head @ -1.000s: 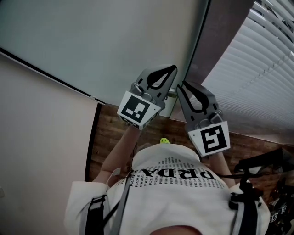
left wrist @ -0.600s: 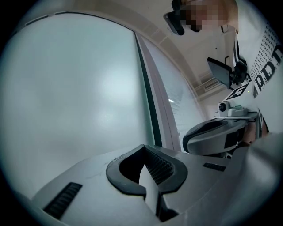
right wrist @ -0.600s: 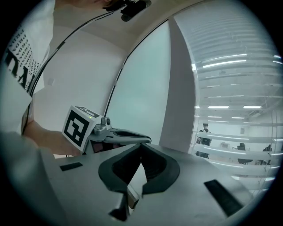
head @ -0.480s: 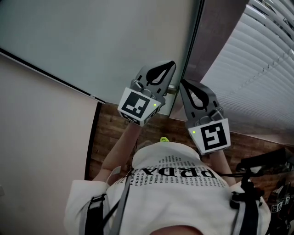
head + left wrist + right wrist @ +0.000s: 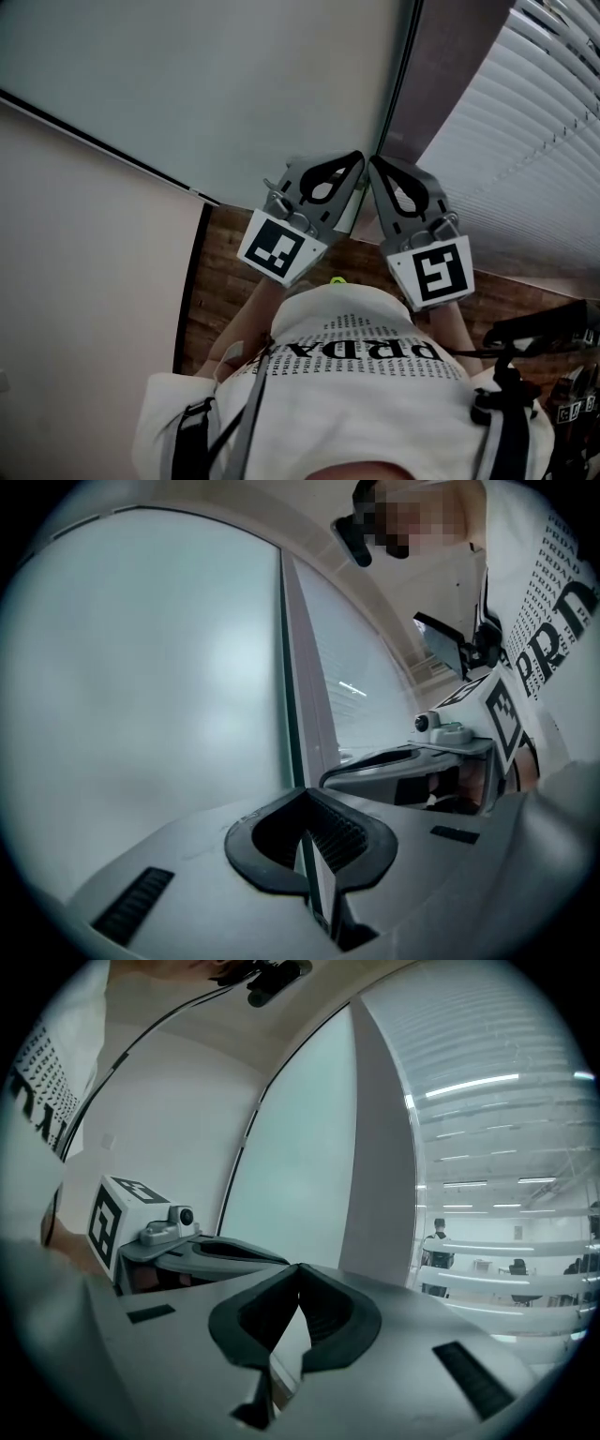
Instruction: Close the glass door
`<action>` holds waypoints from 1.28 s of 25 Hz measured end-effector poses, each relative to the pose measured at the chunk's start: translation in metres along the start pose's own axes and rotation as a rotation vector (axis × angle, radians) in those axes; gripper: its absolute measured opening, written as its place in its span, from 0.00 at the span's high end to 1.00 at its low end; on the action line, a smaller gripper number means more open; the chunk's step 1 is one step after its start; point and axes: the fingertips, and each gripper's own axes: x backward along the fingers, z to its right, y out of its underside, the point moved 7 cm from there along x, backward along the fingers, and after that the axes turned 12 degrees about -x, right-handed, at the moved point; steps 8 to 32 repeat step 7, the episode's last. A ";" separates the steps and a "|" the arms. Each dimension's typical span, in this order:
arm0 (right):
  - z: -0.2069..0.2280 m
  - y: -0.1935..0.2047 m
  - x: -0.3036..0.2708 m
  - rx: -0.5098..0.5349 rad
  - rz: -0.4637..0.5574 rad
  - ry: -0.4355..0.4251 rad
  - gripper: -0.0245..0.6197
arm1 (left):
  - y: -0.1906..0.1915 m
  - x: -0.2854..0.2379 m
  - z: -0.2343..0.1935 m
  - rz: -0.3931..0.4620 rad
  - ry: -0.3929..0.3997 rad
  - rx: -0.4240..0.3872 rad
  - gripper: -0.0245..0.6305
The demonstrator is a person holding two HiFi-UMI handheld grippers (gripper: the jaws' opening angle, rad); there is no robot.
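Glass door (image 5: 225, 84): we record a frosted pane filling the upper left of the head view, bounded on its right by a dark edge strip (image 5: 397, 70). Just beyond the strip stands a grey post (image 5: 455, 66), and beyond that hang white blinds (image 5: 539, 141).

Left gripper (image 5: 357, 157) and right gripper (image 5: 373, 162) are held side by side, close together, with their tips pointing at the foot of the dark strip. The left one sits on the pane's side and the right one on the post's side. We cannot confirm contact with the door from any view.

Left gripper view: jaws closed tip to tip, nothing caught between them (only the door's edge shows through the loop behind the tips). Right gripper view: same finding, jaws met at the tips and empty, with pane, post and blinds ranged left to right ahead.

Below the grippers we note a wooden floor (image 5: 220, 277), with a plain wall (image 5: 84, 281) at left. The person's white printed shirt (image 5: 356, 394) fills the bottom of the head view.
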 end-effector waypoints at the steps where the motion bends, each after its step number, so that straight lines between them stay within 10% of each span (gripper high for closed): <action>1: 0.000 0.000 0.000 -0.001 -0.001 0.000 0.96 | -0.001 0.002 0.001 -0.003 -0.001 0.003 0.96; 32: 0.001 0.003 -0.003 -0.034 -0.027 -0.006 0.96 | 0.001 0.004 0.001 -0.042 0.005 0.029 0.96</action>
